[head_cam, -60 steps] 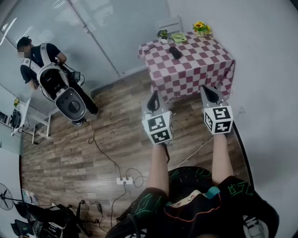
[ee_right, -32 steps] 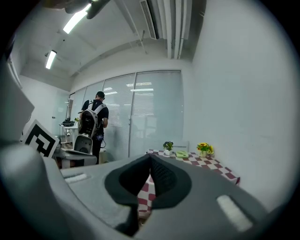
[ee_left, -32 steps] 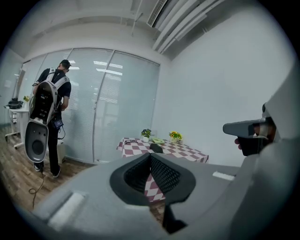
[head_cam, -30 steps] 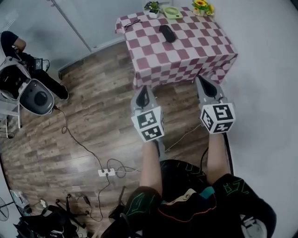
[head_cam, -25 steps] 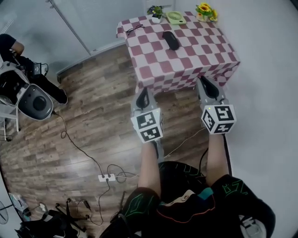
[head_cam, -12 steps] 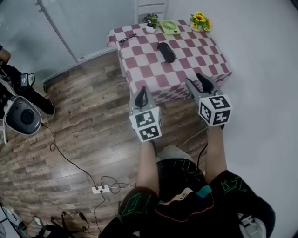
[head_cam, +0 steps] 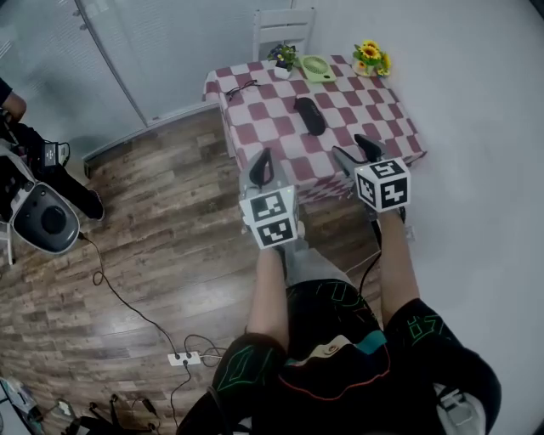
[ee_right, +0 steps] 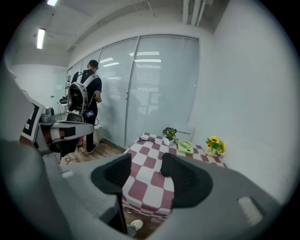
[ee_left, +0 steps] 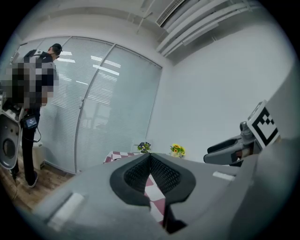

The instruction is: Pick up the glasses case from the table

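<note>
Right gripper (head_cam: 355, 150) jaws opening, empty; left gripper (head_cam: 261, 166) closed, empty. Reach further in and straddle the glasses case (head_cam: 309, 115) across its narrow side.

Wood-plank floor (head_cam: 170, 246), brown, power strip (head_cam: 185, 358) lying on it. Plain white wall (head_cam: 484, 127) on right side. Glass partition (head_cam: 153, 51) along back-left, horizontal slats, possibly blinds. Table (head_cam: 272, 127) under red-and-white checked cloth near corner; white chair (head_cam: 282, 24) behind it. Strip light (ee_right: 41, 37) lit on ceiling.
</note>
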Demonstrator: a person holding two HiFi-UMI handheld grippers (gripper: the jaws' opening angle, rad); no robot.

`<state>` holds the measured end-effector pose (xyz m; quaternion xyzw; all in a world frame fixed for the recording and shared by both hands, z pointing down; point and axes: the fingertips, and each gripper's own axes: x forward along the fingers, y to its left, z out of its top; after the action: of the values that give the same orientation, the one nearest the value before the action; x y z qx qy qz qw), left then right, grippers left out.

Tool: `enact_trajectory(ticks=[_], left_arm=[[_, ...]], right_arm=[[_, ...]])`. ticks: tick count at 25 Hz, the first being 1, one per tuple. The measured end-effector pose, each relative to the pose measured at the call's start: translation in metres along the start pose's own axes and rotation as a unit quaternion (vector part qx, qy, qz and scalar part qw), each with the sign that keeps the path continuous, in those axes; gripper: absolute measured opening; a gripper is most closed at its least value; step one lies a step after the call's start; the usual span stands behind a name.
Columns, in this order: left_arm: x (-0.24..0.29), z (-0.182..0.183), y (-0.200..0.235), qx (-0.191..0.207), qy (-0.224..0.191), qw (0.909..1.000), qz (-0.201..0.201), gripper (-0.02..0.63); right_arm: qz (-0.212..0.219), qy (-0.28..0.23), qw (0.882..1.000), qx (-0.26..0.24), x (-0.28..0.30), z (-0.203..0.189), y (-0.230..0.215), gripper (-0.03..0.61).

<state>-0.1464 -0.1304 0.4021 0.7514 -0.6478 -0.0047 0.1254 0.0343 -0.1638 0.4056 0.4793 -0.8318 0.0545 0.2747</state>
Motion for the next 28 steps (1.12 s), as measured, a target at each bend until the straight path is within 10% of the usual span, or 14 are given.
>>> enact_trajectory(ticks=[28], left_arm=[[0.207, -0.075, 0.021, 0.009, 0.139, 0.9871, 0.079, 0.009]], right_arm=[[0.101, 0.175, 0.977, 0.066, 0.271, -0.074, -0.099, 0.383]])
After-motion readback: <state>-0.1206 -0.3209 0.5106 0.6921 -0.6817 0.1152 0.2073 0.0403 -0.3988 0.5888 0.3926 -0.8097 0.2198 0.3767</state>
